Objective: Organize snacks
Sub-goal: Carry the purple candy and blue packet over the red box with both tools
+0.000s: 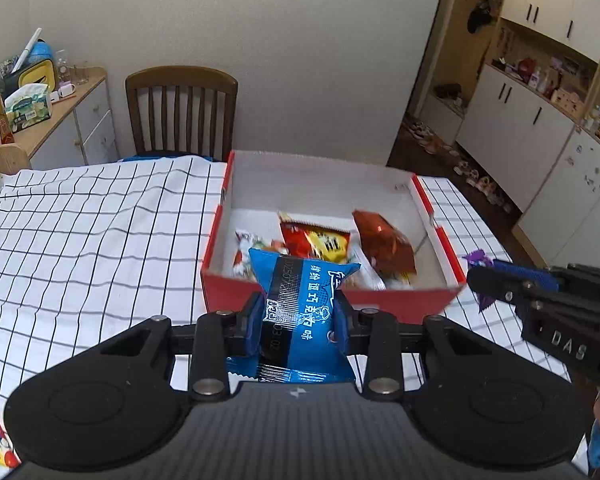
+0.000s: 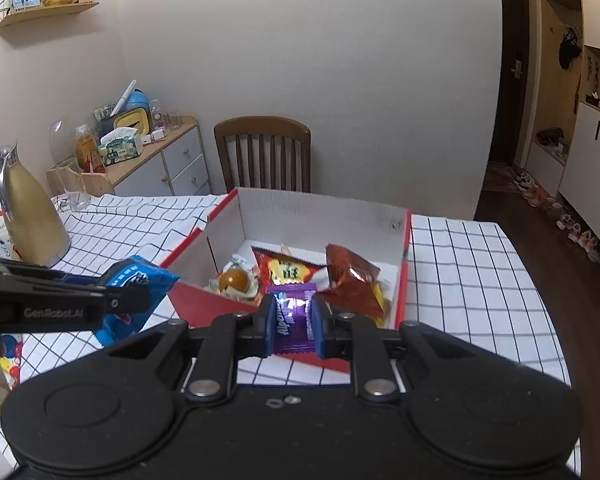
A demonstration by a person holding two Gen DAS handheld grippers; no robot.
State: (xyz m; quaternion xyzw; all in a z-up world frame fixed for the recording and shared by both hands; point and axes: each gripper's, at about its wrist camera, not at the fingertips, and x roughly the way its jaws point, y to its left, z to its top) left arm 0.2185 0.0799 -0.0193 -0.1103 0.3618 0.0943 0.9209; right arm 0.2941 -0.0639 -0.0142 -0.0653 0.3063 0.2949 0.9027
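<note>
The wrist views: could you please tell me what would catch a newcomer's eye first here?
Each gripper holds a snack just short of the red box on the checked tablecloth: the left gripper pinches a blue packet, the right gripper a purple packet. Red and orange snacks already lie inside the box.

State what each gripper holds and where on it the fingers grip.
Left gripper pinches the blue snack packet across its middle. Right gripper pinches the purple candy packet by its two side edges.
</note>
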